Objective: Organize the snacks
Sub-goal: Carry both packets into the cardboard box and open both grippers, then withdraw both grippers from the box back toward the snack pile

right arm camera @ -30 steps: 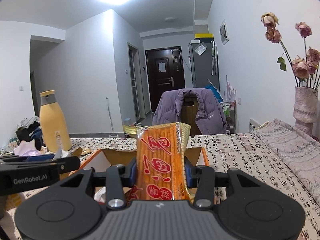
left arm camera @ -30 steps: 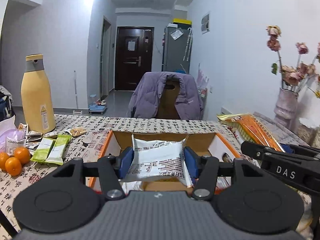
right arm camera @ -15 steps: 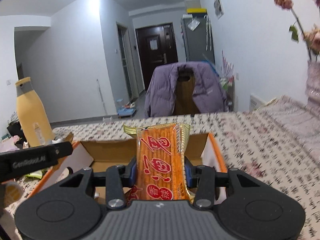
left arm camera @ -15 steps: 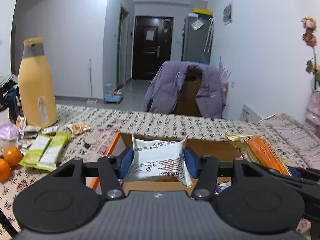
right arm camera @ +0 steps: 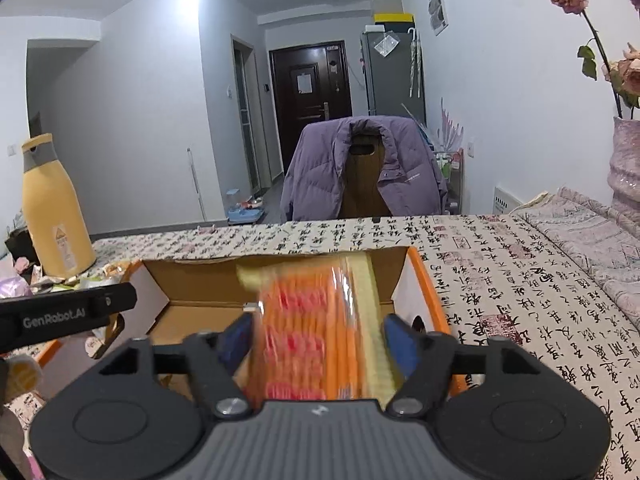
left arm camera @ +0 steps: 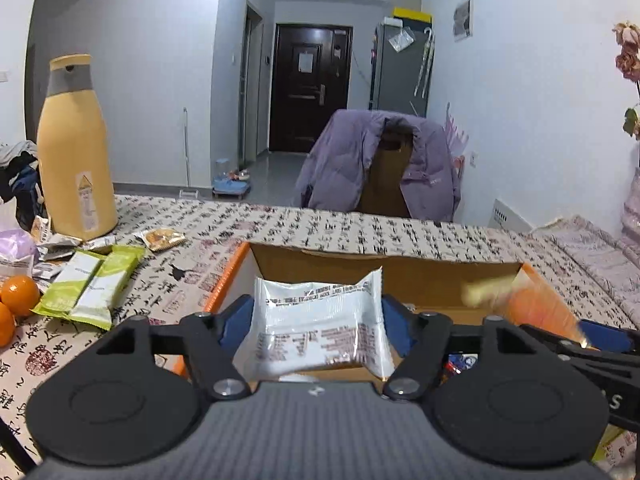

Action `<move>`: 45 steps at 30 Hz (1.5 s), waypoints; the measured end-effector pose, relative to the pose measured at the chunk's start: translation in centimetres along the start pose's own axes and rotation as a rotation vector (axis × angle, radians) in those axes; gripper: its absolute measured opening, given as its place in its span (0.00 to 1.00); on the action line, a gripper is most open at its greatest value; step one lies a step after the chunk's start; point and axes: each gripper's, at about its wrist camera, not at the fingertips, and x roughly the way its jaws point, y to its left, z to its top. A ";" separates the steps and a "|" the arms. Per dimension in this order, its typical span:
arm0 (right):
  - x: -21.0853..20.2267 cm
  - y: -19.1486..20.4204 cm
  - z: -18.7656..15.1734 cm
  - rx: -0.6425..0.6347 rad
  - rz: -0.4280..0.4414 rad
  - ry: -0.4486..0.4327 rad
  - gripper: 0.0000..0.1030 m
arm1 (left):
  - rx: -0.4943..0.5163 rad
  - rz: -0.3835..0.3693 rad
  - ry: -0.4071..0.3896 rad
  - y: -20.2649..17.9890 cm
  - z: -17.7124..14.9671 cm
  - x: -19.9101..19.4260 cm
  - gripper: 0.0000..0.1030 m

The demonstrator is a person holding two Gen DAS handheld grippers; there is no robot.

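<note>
Snacks still dot the far left of your bench (left arm camera: 304,232): two green bars (left arm camera: 90,290) lie side by side, with small wrappers (left arm camera: 160,238) and loose packets near the tall yellow bottle (left arm camera: 74,148), and oranges (left arm camera: 18,300) at the edge (fruit, perhaps not yours to sort). Moving right, your left claw (left arm camera: 316,320) hangs over the open cardboard box (left arm camera: 384,268), its jaws opening around a white packet (left arm camera: 318,326) that sits between the blue pads (left arm camera: 236,316), with a little gap showing on each side. Further right, your right claw (right arm camera: 316,340) is also over the box, jaws opening; the orange packet (right arm camera: 312,332) between them is blurred, which suggests it is slipping down into the box, though you cannot tell that for certain. As a judgement, you are partway through: these two packets are at the point of being dropped in, something colourful already lies on the box floor, and the green bars and scattered wrappers on the left remain to be gathered.
</note>
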 end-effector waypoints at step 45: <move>-17.2 0.7 -2.5 -0.064 0.014 -0.141 1.00 | -0.019 -0.075 -0.081 3.3 -2.4 -16.1 1.00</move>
